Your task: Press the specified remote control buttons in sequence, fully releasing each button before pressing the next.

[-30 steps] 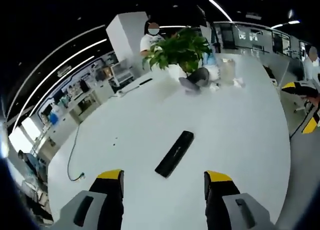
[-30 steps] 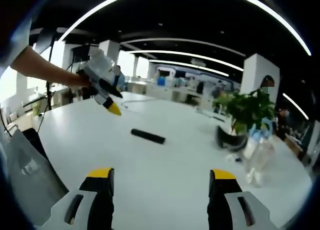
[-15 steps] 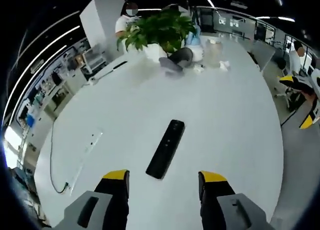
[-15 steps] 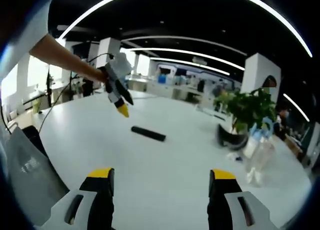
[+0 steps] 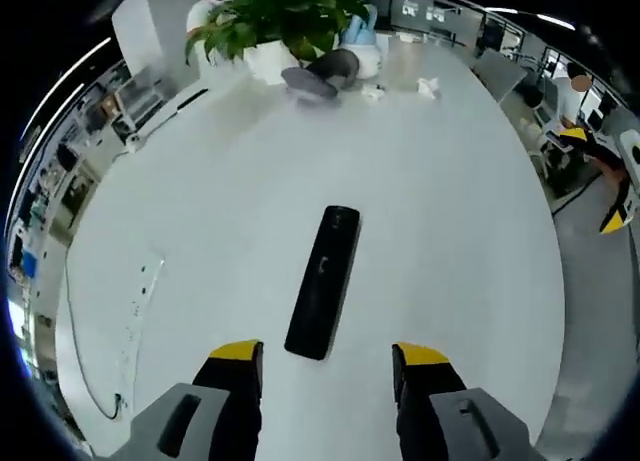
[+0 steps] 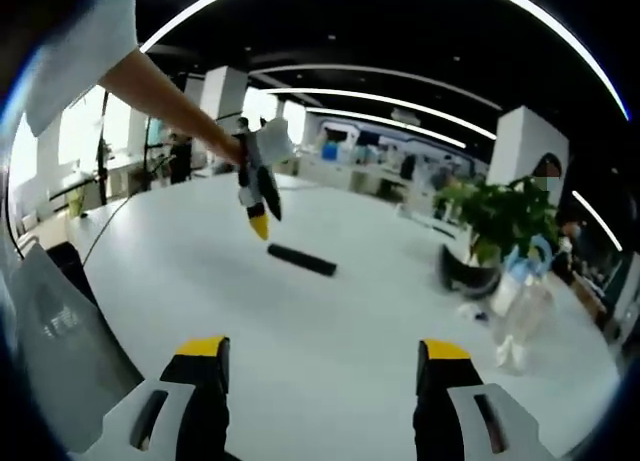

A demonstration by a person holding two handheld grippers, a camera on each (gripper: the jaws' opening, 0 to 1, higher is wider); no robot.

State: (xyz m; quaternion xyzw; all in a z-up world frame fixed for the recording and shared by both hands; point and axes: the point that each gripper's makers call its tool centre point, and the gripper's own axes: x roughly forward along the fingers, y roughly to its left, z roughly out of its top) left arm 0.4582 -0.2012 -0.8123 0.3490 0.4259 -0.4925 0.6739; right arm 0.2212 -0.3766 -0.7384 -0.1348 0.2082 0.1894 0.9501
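Note:
A long black remote control [image 5: 322, 281] lies flat on the white table [image 5: 450, 211], pointing away from me. My left gripper [image 5: 328, 353] hovers just short of its near end, jaws open and empty, one on each side of the remote's line. In the right gripper view a hand holds that left gripper [image 6: 260, 224] tilted steeply down, its yellow tips just above and left of the remote [image 6: 300, 259]. My right gripper [image 6: 322, 348] stays well back from the remote, open and empty. Its yellow-tipped jaws [image 5: 597, 179] also show at the table's right edge.
A potted green plant [image 5: 280, 16] and a dark grey object [image 5: 320, 76] stand at the far end, with clear bottles [image 6: 520, 301] beside them. A thin cable [image 5: 75, 311] runs along the left side. A grey chair back [image 6: 50, 351] sits near my right gripper.
My left gripper has moved forward and tipped down over the remote, which now lies close in front of its jaws. The right gripper has held still.

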